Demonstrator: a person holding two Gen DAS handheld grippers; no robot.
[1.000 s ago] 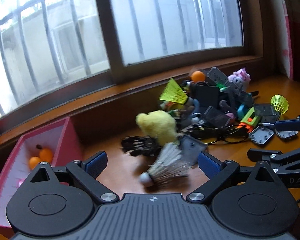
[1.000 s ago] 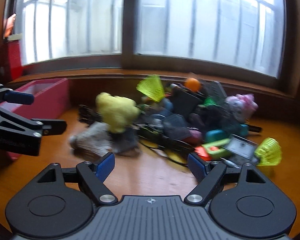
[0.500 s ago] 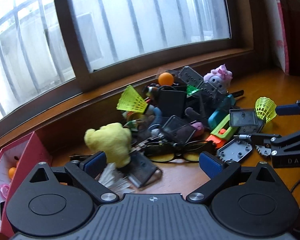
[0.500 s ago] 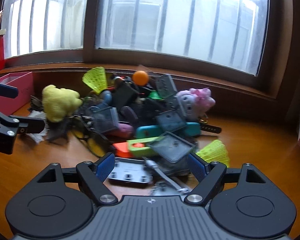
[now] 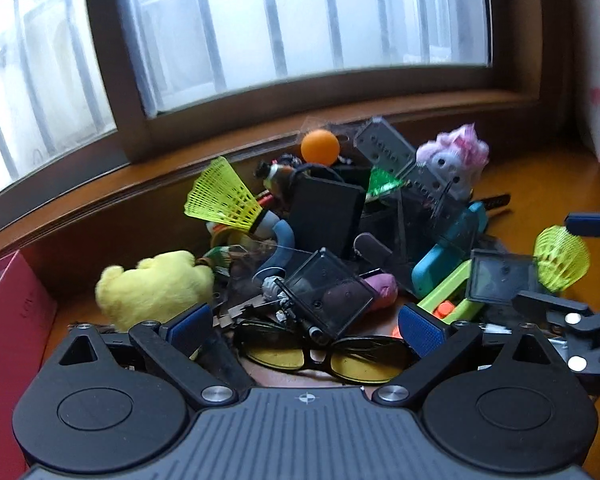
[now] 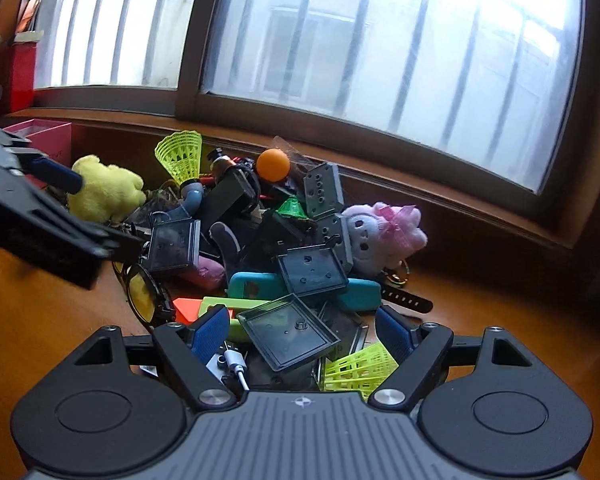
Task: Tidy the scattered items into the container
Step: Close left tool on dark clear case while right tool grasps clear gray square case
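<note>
Two claws hang over the heap, both spread wide and empty. Left claw (image 5: 306, 326) sits right above the yellow-lensed glasses (image 5: 324, 354), whose long axis runs across its opening, the yellow plush (image 5: 156, 288) just off its left finger. Right claw (image 6: 302, 330) straddles a dark plastic case (image 6: 288, 334), neon shuttlecock (image 6: 358, 370) beside it. The pink container (image 5: 10, 320) waits at the worktop's left edge, so the left claw is nearer.

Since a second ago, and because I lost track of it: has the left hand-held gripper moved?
Yes. The left hand-held gripper has swung rightward along the window sill, off the pink container toward the yellow-lensed glasses.
</note>
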